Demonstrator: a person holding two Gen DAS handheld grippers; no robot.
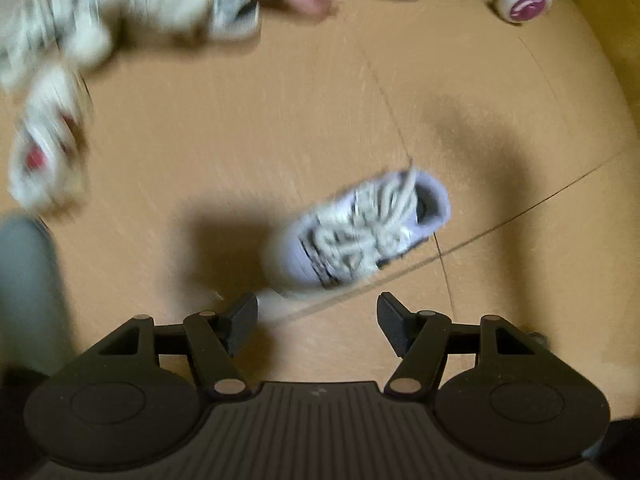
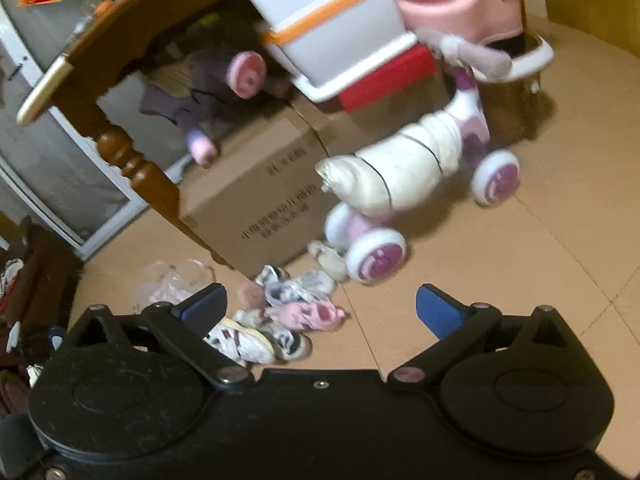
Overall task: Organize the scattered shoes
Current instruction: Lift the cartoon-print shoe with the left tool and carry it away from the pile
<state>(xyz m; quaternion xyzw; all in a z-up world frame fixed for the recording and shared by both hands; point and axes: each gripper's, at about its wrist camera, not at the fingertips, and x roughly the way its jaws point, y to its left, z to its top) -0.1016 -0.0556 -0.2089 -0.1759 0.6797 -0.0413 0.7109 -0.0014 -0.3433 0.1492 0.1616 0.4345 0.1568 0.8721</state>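
A small lilac and white laced sneaker [image 1: 356, 228] lies alone on the tan floor, just beyond my left gripper [image 1: 318, 322], which points down and stands open with nothing between its black fingers. Blurred white, red-trimmed and pink shoes [image 1: 132, 12] crowd the upper left of the left wrist view. In the right wrist view my right gripper [image 2: 320, 312] hangs open and empty above the floor. Beyond it lies a heap of small shoes: a white and dark-striped one [image 2: 244, 342], a pink one [image 2: 310, 314] and a lilac one [image 2: 288, 290].
A pink and white ride-on toy [image 2: 400, 184] with purple wheels [image 1: 524, 0] stands beside the shoe heap. A cardboard box [image 2: 260, 196] sits under a carved wooden table [image 2: 132, 160]. Crumpled clear plastic [image 2: 172, 280] lies left of the heap. A grey trouser leg [image 1: 24, 288] shows at left.
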